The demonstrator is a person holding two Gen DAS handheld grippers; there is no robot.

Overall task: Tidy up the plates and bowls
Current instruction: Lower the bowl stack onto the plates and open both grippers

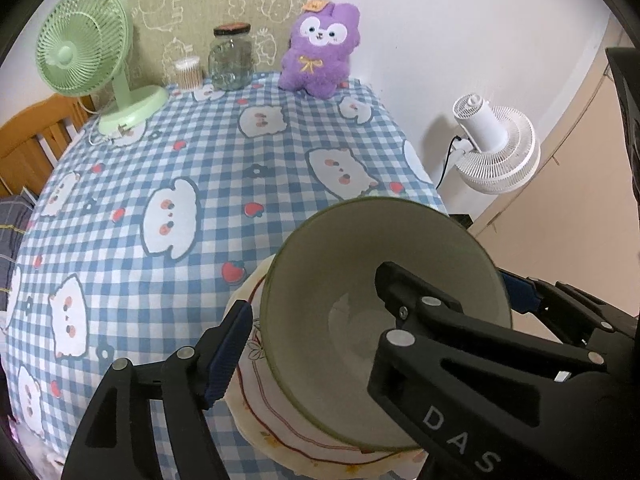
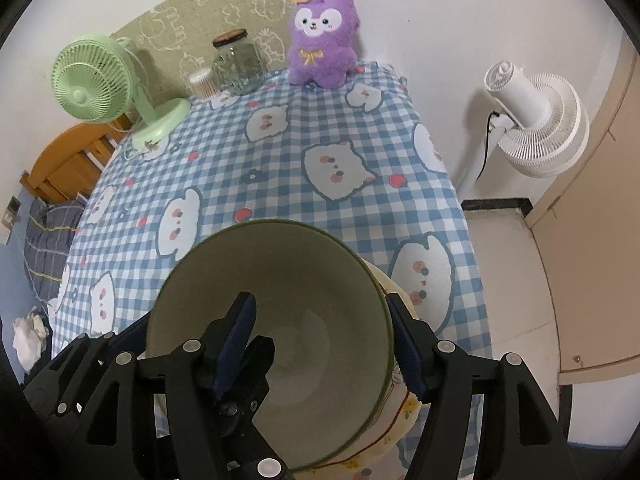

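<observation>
Left of the green bowl (image 1: pixel 352 280), one finger (image 1: pixel 228 356) of the left gripper (image 1: pixel 314 290) stands outside the wall without touching it, and the other finger is inside the bowl; the jaws are spread. The bowl sits upright in a cream dish (image 1: pixel 256 400) with a red line, on the checked tablecloth (image 1: pixel 200 160). Right of the bowl's centre, the right gripper (image 2: pixel 320 300) is spread too, across the right rim, pinching nothing. Behind the bowl stands a purple plush toy (image 1: pixel 320 52).
</observation>
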